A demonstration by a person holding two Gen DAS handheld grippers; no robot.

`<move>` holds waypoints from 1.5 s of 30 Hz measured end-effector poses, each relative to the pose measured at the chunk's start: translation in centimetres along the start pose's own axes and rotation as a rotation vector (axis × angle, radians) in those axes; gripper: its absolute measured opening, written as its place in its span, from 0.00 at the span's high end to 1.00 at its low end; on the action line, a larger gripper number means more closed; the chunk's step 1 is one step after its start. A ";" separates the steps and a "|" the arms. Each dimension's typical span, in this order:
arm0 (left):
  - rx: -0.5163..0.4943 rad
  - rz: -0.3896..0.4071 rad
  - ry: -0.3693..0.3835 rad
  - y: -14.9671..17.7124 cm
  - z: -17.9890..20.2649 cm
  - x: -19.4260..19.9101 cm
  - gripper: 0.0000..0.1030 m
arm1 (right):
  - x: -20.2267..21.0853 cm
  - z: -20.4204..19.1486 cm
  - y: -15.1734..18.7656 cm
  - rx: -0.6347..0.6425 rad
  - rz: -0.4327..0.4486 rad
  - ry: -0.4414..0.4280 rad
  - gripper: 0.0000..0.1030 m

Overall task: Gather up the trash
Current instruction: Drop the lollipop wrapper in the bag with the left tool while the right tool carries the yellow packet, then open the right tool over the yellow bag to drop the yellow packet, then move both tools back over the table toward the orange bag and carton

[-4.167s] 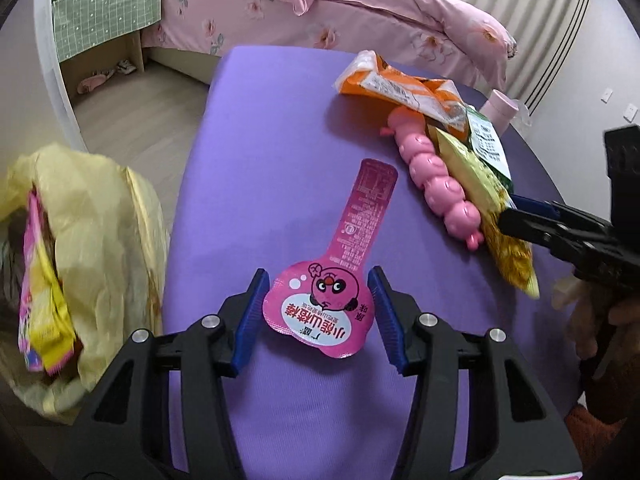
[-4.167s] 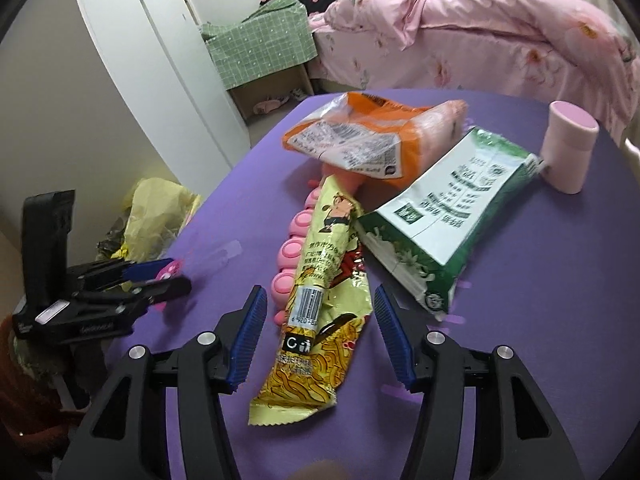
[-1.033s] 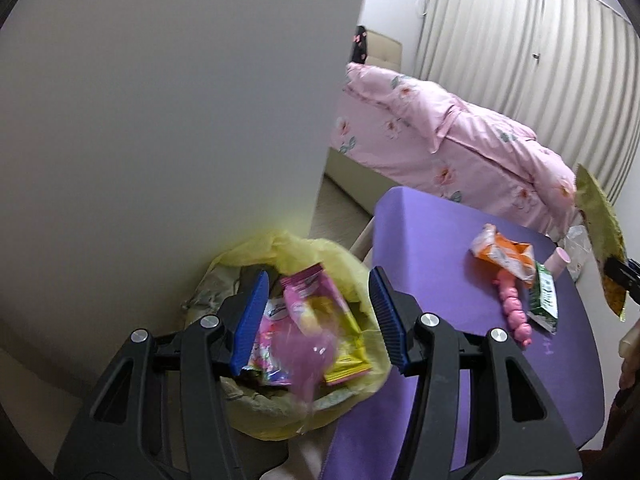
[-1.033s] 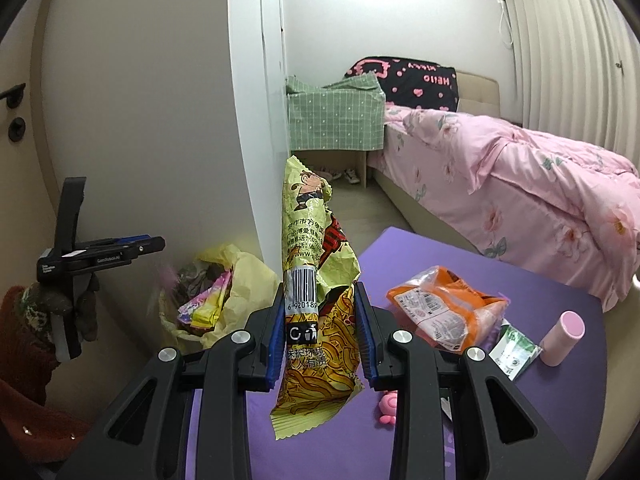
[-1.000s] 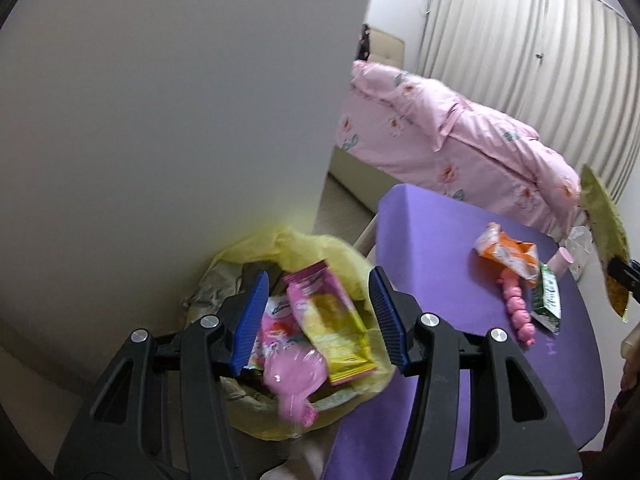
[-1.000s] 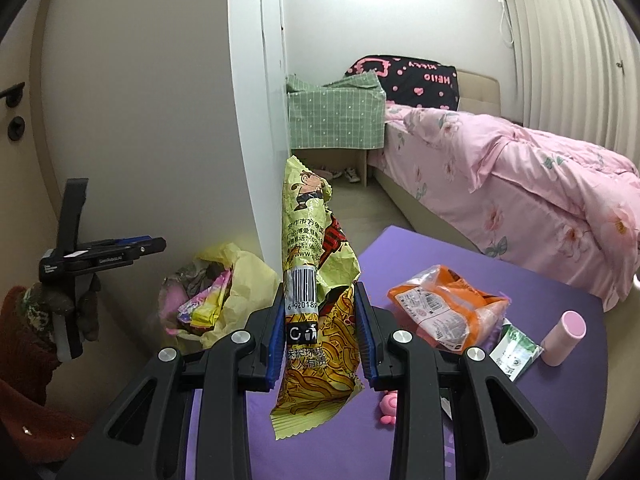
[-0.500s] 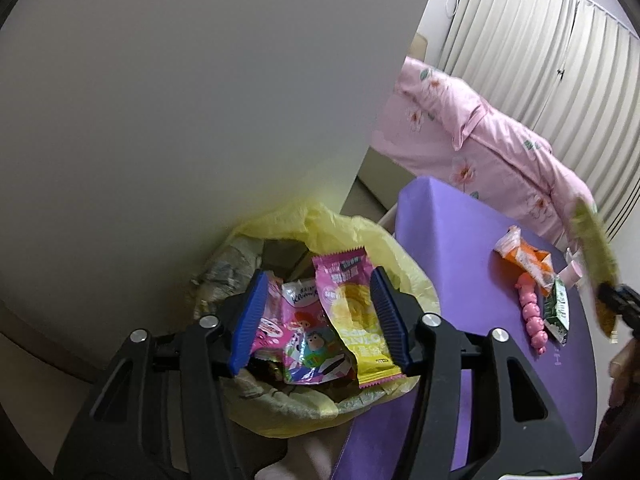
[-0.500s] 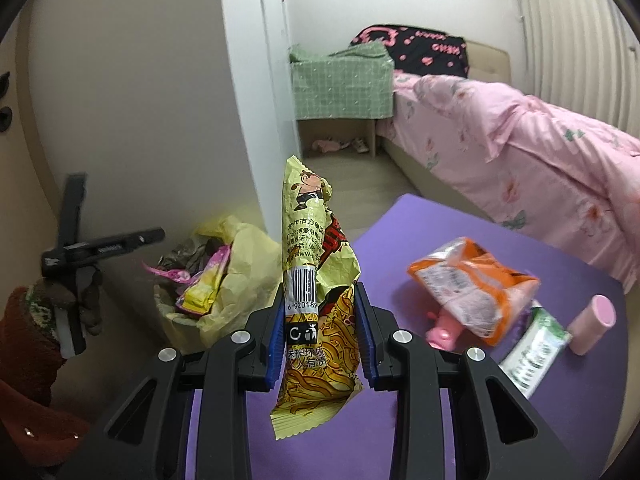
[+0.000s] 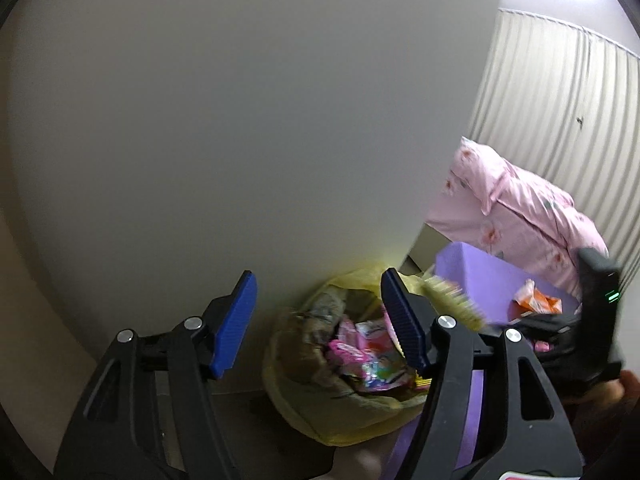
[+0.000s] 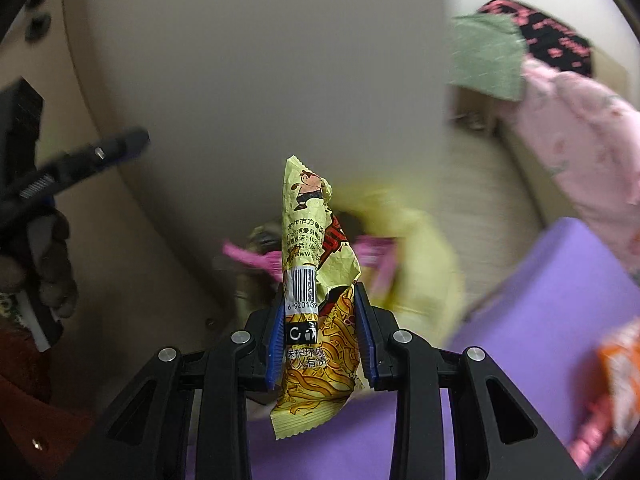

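Observation:
My right gripper [image 10: 320,340] is shut on a yellow noodle wrapper [image 10: 312,264], which stands upright between its blue pads, just in front of and above the yellow trash bag [image 10: 424,268]. In the left wrist view the same wrapper [image 9: 448,300] is a blur at the bag's right rim. My left gripper [image 9: 320,320] hangs over the trash bag [image 9: 344,404] with its jaws opening and nothing between them. Pink wrappers [image 9: 368,356] lie inside the bag. From the right wrist view, the left gripper [image 10: 132,140] is at the far left, held by a hand.
A pale wall or cupboard panel [image 9: 240,120] rises right behind the bag. The purple table [image 10: 540,320] adjoins the bag on the right and carries an orange wrapper [image 9: 536,300]. A bed with pink bedding [image 9: 520,216] lies beyond.
The pink wrapper dropped from my left gripper into the bag; that gripper then widened and swung toward the wall. My right gripper carried the yellow wrapper down and close to the bag.

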State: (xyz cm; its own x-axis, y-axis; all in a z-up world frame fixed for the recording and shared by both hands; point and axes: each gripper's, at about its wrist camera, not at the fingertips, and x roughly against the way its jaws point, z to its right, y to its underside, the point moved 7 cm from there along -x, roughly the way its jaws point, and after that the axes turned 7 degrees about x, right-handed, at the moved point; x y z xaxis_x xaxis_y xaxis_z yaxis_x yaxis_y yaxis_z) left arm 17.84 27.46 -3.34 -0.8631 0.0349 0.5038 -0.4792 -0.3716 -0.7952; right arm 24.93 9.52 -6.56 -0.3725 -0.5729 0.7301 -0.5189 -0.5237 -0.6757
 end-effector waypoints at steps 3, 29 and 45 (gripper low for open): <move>0.034 -0.004 -0.005 0.4 -1.7 0.3 0.40 | -3.7 -2.8 -1.4 0.033 -0.021 -0.102 0.71; 0.044 -0.004 0.030 0.4 -0.8 -0.6 0.37 | -6.8 0.3 0.7 -0.005 -0.126 0.060 0.45; -0.086 -0.120 0.264 5.3 12.1 -4.3 0.36 | 13.0 7.4 5.8 -0.165 0.102 0.336 0.45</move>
State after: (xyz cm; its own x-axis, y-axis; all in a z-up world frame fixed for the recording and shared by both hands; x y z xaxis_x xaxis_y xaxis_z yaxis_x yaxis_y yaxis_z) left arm 20.94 14.14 -5.69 -0.8058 0.3183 0.4994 -0.5821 -0.2710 -0.7666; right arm 22.72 -5.65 -1.76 -0.6457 -0.3642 0.6711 -0.5728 -0.3502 -0.7411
